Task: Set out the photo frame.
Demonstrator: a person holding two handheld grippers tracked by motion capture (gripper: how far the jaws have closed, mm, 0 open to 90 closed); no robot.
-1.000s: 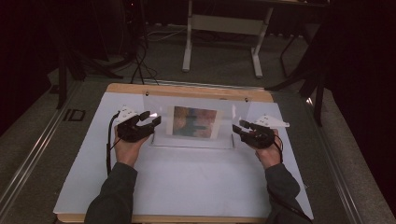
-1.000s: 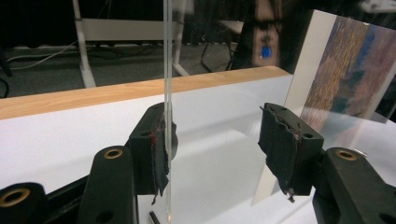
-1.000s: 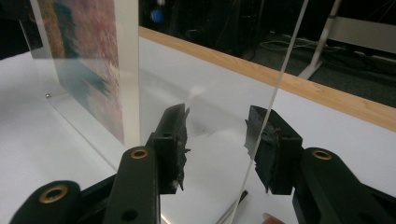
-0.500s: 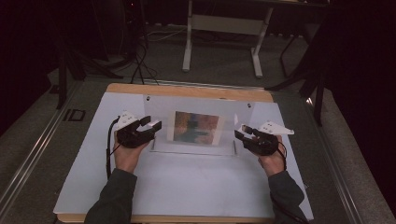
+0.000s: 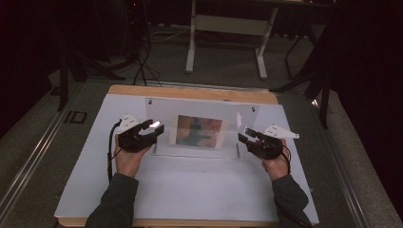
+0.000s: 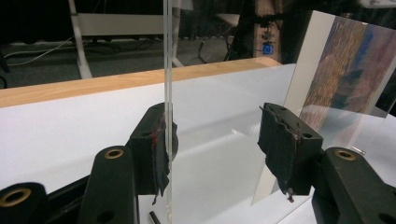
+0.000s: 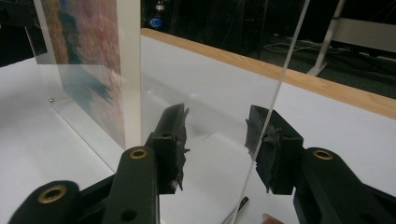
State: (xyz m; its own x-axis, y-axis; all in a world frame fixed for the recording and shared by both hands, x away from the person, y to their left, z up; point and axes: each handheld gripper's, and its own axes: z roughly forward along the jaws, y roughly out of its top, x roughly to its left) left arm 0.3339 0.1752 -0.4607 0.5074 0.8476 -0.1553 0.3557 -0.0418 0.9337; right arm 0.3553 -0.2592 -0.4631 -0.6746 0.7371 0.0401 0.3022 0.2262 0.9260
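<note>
A clear acrylic frame (image 5: 199,128) holding a painted picture (image 5: 198,131) stands tilted on the white sheet (image 5: 190,185) that covers the wooden table (image 5: 190,92), near the middle of its far half. The left gripper (image 5: 154,130) sits at the frame's left edge; in the left gripper view its jaws are spread, with the clear panel's edge (image 6: 168,93) against the left pad (image 6: 156,149) and the other pad apart from it. The right gripper (image 5: 244,137) sits at the right edge, jaws also spread, the panel's edge (image 7: 280,79) running just beside the right pad (image 7: 266,144).
</note>
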